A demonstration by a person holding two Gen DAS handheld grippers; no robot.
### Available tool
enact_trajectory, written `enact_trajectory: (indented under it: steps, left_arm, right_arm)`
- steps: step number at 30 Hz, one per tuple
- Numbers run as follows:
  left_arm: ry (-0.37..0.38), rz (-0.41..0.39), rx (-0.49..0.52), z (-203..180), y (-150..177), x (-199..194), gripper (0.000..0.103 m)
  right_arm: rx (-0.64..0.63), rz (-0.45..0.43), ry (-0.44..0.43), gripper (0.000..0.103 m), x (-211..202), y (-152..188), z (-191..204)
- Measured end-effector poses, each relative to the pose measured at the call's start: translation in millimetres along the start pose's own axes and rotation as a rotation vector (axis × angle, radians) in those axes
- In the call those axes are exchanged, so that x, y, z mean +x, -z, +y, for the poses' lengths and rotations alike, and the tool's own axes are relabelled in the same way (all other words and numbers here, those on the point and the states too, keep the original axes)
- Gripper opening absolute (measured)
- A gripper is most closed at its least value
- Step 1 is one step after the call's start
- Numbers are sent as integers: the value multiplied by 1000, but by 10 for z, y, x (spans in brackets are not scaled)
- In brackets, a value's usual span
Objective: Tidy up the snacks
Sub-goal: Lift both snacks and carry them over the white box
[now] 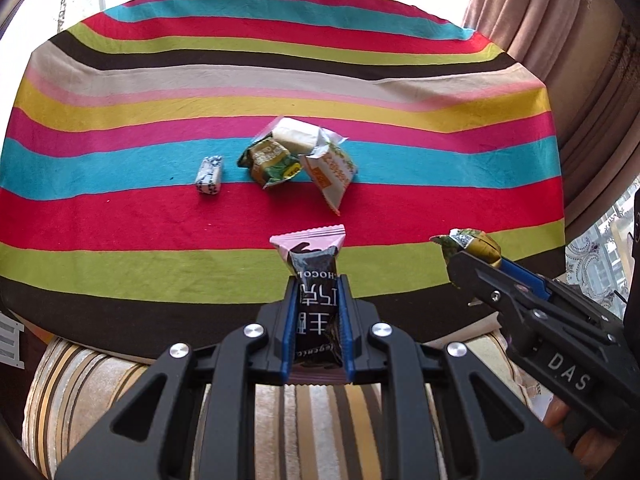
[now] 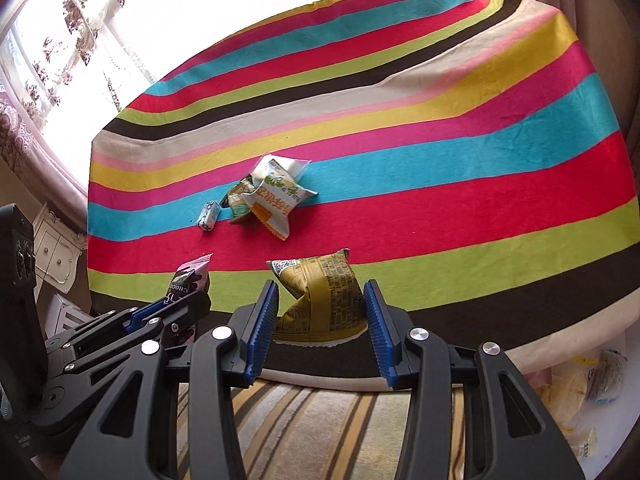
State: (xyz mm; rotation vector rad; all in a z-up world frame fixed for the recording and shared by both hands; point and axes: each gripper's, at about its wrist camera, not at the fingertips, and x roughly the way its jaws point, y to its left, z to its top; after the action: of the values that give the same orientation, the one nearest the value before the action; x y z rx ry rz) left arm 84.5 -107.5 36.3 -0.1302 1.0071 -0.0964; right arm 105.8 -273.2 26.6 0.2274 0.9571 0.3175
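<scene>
My left gripper is shut on a pink and black chocolate packet, held above the table's near edge; it also shows in the right wrist view. My right gripper is shut on a crumpled gold snack packet, also seen at the right of the left wrist view. On the striped tablecloth lies a small blue-white candy beside a pile: a green-gold packet, a white packet and an orange-white packet. The pile shows in the right wrist view.
A striped sofa cushion lies below the table's near edge. Curtains hang at the right. A white container with more wrapped snacks sits low at the right. A white cabinet stands at the left.
</scene>
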Motion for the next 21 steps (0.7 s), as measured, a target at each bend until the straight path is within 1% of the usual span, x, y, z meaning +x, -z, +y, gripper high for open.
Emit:
enact_trajectory:
  steps: [9, 16, 21]
  left_arm:
    - [49, 14, 127, -633, 63, 36, 18]
    - [127, 32, 245, -1224, 182, 72, 18]
    - [190, 62, 330, -1642, 324, 106, 18]
  right_arm:
    - [88, -35, 58, 43, -353, 160, -611]
    - [175, -53, 137, 43, -641, 341, -1175]
    - [234, -65, 192, 43, -832, 504, -1543]
